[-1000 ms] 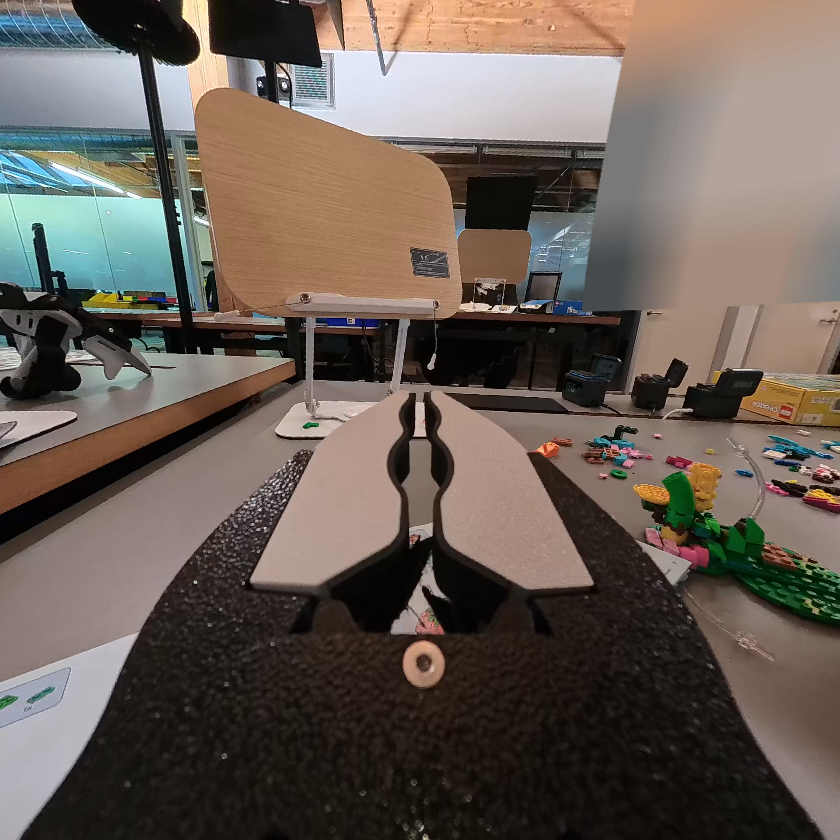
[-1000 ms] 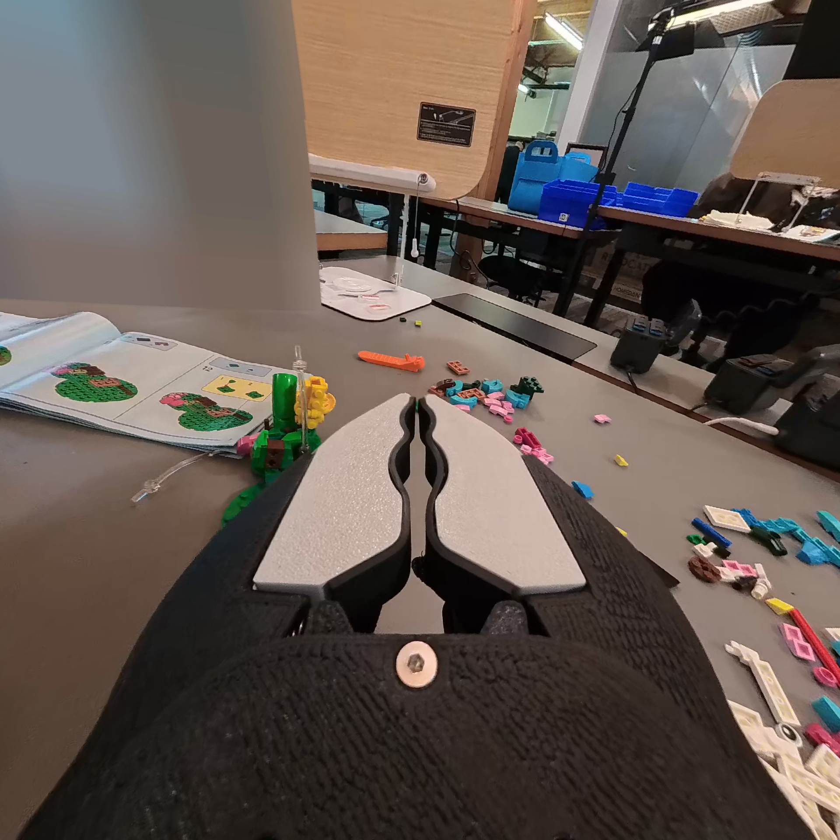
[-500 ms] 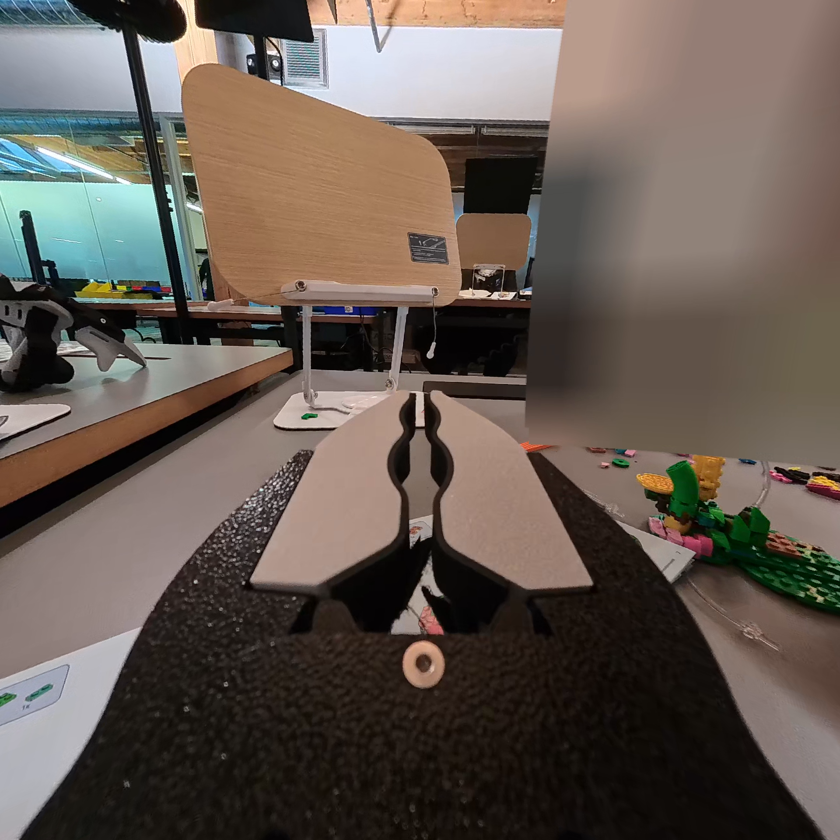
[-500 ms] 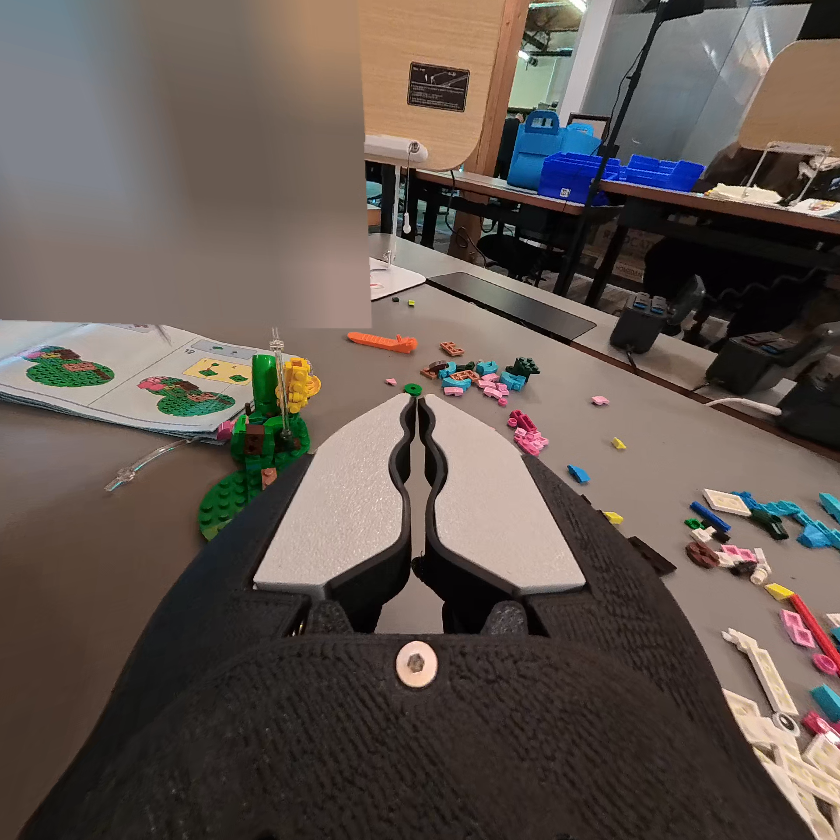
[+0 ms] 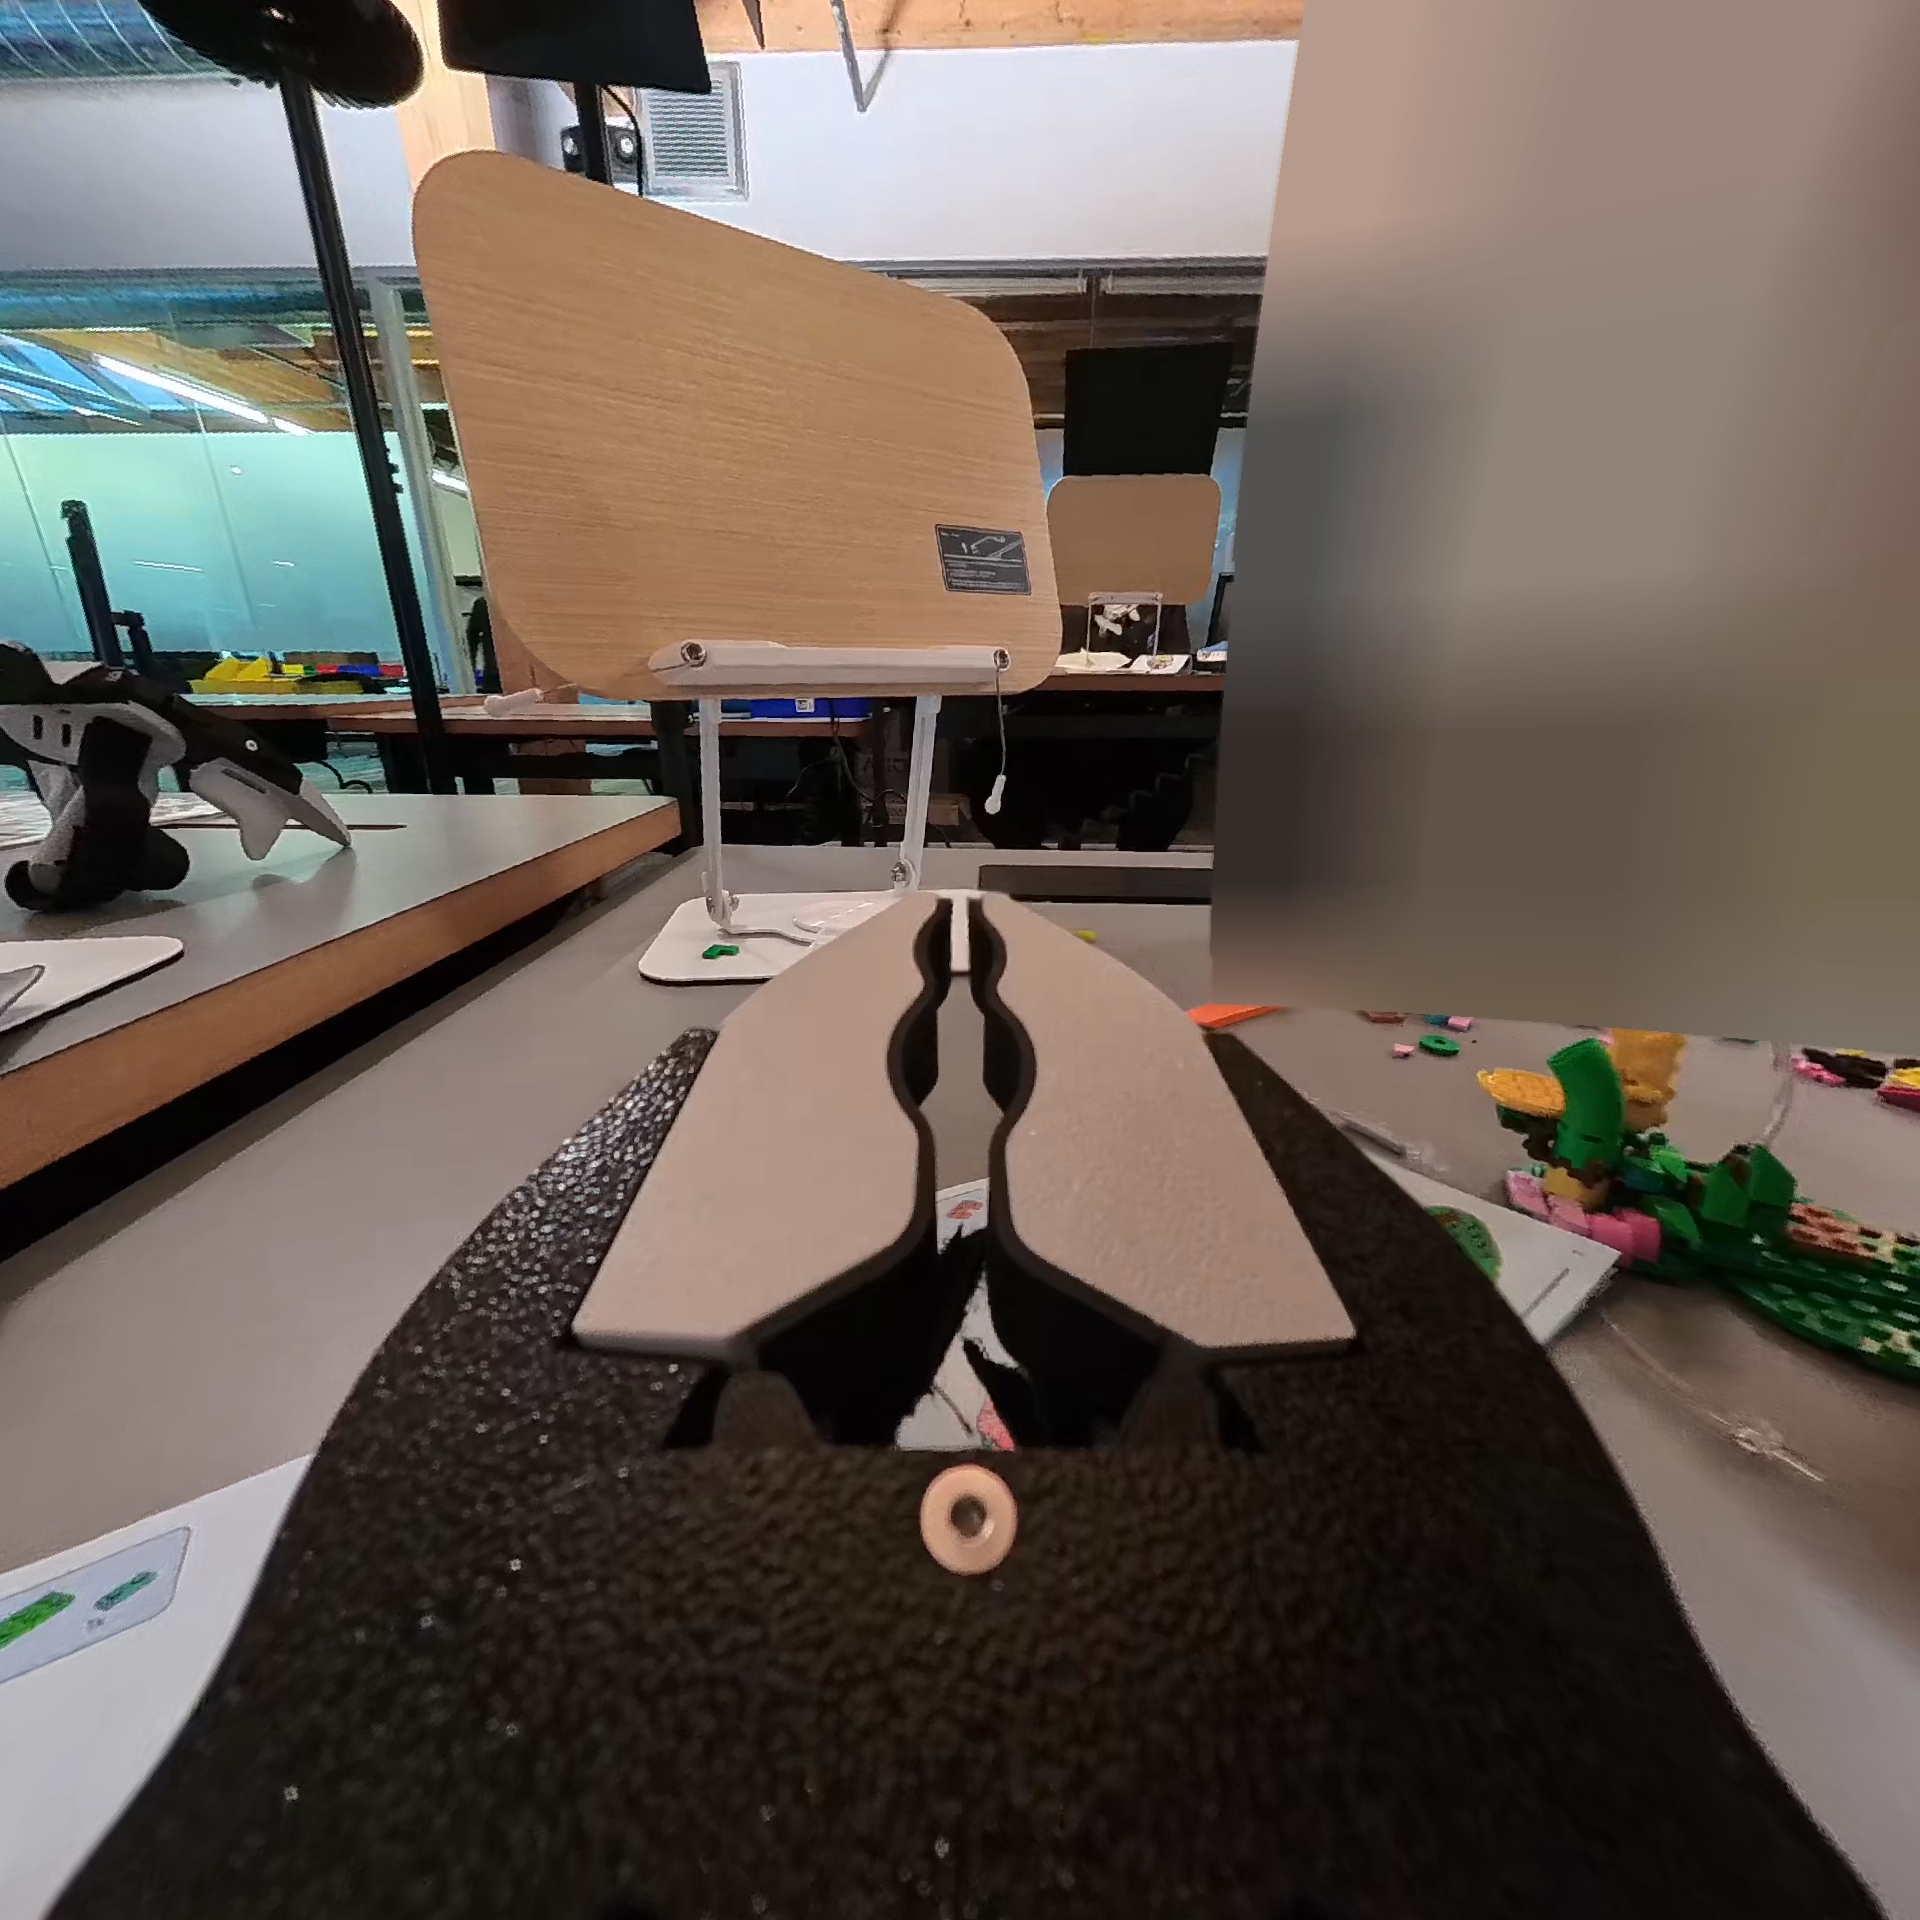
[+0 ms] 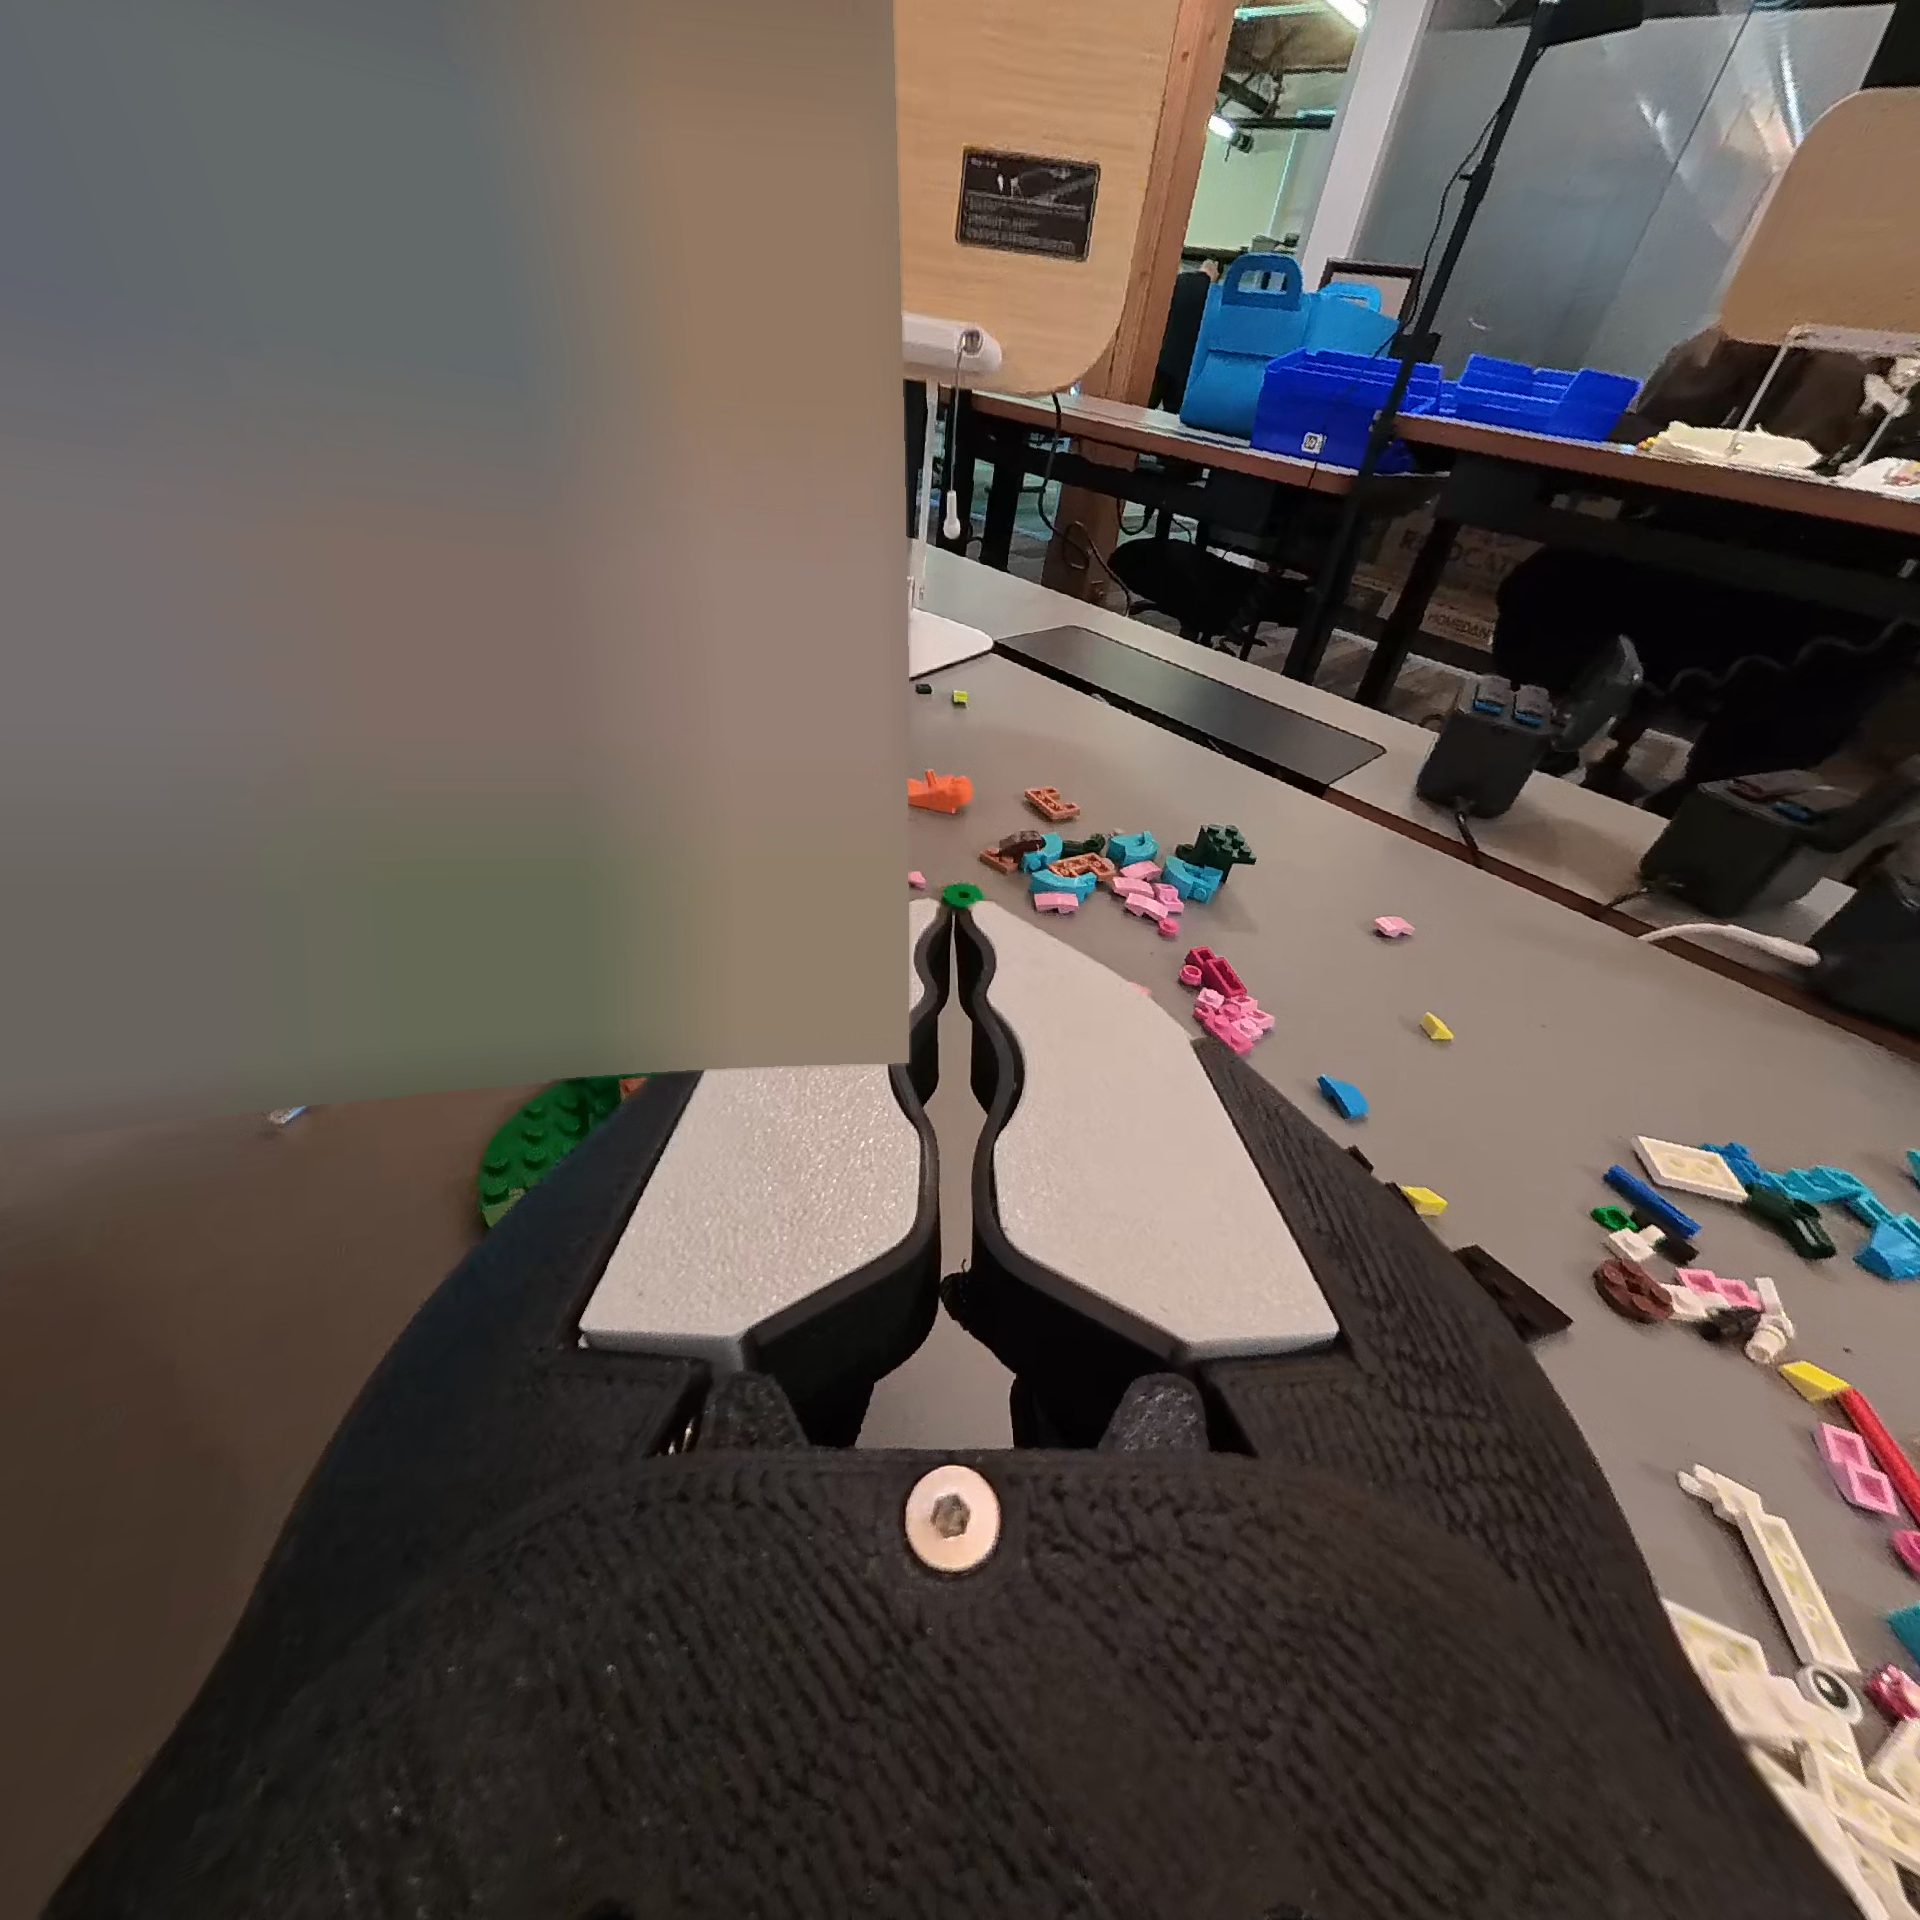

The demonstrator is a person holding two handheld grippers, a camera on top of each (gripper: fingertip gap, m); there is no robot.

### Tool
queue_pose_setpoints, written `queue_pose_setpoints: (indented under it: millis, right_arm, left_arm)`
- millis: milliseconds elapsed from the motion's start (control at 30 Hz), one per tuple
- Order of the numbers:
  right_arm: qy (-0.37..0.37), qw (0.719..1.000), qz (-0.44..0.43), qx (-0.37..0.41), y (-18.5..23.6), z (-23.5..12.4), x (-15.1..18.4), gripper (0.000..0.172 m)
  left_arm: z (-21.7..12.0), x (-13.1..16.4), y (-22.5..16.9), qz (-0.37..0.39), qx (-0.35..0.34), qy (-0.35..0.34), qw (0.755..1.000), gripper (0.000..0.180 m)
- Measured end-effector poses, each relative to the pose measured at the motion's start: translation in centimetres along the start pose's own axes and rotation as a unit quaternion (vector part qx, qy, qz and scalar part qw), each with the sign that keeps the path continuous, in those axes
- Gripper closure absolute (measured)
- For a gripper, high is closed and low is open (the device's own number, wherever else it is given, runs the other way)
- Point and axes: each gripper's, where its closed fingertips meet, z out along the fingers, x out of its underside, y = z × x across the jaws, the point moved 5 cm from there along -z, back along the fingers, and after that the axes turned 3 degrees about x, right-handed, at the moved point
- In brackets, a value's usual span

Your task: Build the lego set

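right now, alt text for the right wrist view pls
The right gripper points along a grey table with its fingers shut on nothing, a small green round piece lying just past the tips. Loose pink, blue and white bricks are scattered ahead and right; a blurred patch hides the upper left.

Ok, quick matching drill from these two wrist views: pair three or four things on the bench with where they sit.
Things:
1. green round stud
2. small green piece
3. orange piece
4. blue bins

Places:
A. on the white base of the wooden stand
B. on the far table at the back
C. on the grey table just beyond the right gripper tips
D. at the edge of the blurred patch, behind the pink and teal pile

Pairs: 1-C, 2-A, 3-D, 4-B
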Motion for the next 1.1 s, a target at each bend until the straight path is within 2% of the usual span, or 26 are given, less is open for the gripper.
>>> queue_pose_setpoints:
  millis: [333, 600, 700, 833, 900, 1000, 1100]
  right_arm:
    - [-0.001, 0.999, -0.011, -0.032, 1.4, -0.5, -1.3, 0.172]
    - [-0.002, 0.996, -0.043, -0.082, 4.1, -0.4, -1.3, 0.172]
    - [-0.003, 0.992, -0.065, -0.107, 5.3, -0.2, -1.2, 0.172]
    - [0.018, 0.977, -0.080, -0.196, 8.8, 0.1, -1.1, 0.167]
    - [0.032, 0.967, -0.083, -0.239, 11.2, 0.5, -1.0, 0.165]
    - [0.037, 0.951, -0.104, -0.290, 15.3, 1.5, -1.6, 0.162]
    - [0.036, 0.931, -0.146, -0.333, 19.6, 3.0, -2.6, 0.159]
  left_arm:
    - [0.0, -0.1, -0.1, 0.015, -0.004, -0.003, 1.000, 0.179]
    - [-0.6, -1.0, -0.3, 0.017, -0.003, -0.039, 0.999, 0.179]
    - [-1.6, -2.3, 1.6, 0.025, -0.045, -0.061, 0.997, 0.179]
    - [-5.4, -6.6, 7.6, 0.058, -0.157, -0.103, 0.980, 0.178]
    - [-7.5, -7.7, 10.5, 0.066, -0.207, -0.113, 0.970, 0.177]
    - [-9.8, -7.7, 12.8, 0.086, -0.254, -0.112, 0.957, 0.177]
    - [-10.5, -6.8, 14.1, 0.102, -0.275, -0.079, 0.953, 0.177]
